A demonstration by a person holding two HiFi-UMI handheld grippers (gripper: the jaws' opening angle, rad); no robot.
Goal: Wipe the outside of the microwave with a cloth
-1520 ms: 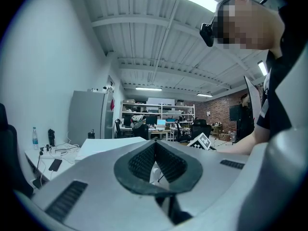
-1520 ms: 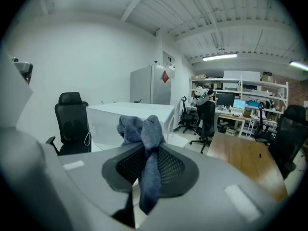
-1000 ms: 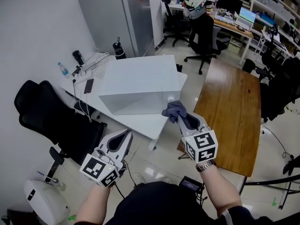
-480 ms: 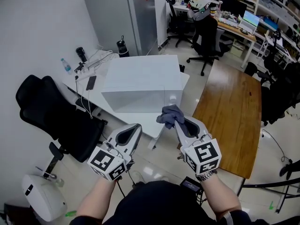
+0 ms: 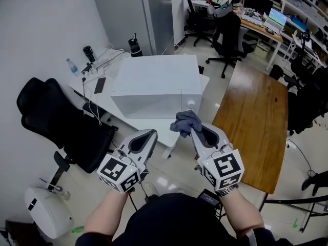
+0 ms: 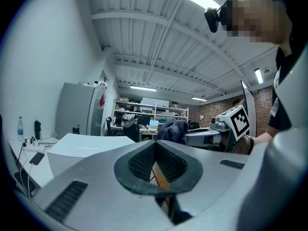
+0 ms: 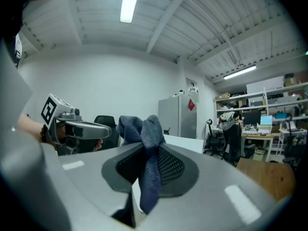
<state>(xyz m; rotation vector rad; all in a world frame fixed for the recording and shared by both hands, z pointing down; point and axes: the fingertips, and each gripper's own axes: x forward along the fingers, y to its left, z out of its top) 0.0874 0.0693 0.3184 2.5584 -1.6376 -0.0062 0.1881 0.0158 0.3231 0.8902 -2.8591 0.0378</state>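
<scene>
The white microwave (image 5: 154, 83) stands on a white table (image 5: 154, 132) just ahead of both grippers. My right gripper (image 5: 192, 130) is shut on a dark grey-blue cloth (image 5: 185, 121), which bunches above the fingertips, level with the microwave's front right corner and apart from it. In the right gripper view the cloth (image 7: 144, 134) hangs pinched between the pads, with the microwave (image 7: 185, 143) behind. My left gripper (image 5: 146, 138) is shut and holds nothing, below the table's near edge. In the left gripper view its pads (image 6: 166, 162) meet at the tip, with the cloth (image 6: 172, 129) off to the right.
A black office chair (image 5: 56, 122) stands left of the table. A wooden table (image 5: 251, 117) runs along the right. A grey fridge (image 5: 130, 14) is behind. A phone (image 5: 100, 85), cables and bottles (image 5: 134, 45) lie on the table's far left. A white round device (image 5: 46, 217) sits on the floor.
My right gripper has risen a little with the cloth still in it. The left gripper has stayed about where it was.
</scene>
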